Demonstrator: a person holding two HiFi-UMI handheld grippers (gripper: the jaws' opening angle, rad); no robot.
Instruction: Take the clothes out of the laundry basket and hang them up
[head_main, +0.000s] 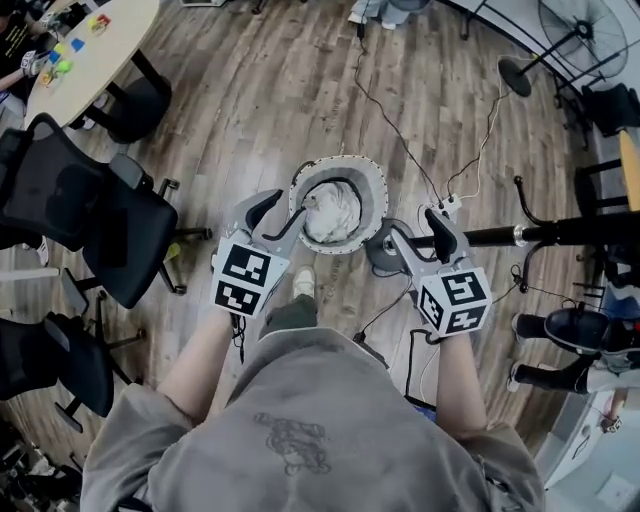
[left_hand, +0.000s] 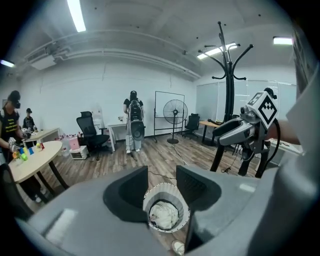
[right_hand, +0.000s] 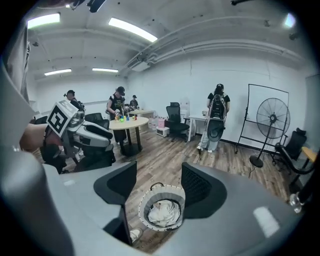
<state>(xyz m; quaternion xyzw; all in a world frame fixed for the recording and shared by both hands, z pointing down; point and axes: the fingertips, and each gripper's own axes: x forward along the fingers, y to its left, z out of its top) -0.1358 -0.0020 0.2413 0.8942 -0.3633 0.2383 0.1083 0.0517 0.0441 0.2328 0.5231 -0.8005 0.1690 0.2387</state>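
1. Above the round white fabric laundry basket (head_main: 376, 190), the left gripper (head_main: 285, 207) and right gripper (head_main: 420, 228) are hovering, jaws apart and empty.
2. Crumpled white clothes (head_main: 332, 212) are lying inside the basket.
3. Judging best: lowering centred over the basket, pinching one top fold.

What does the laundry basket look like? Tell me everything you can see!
The laundry basket is round and looks soft, with pale grey ribbed walls and a white rim dotted with dark spots. A small dark loop handle sticks up from the rim. It stands upright and open on the wooden floor, near a person's shoe. Crumpled white clothes lie in its bottom. Only the floor and the clothes touch it.
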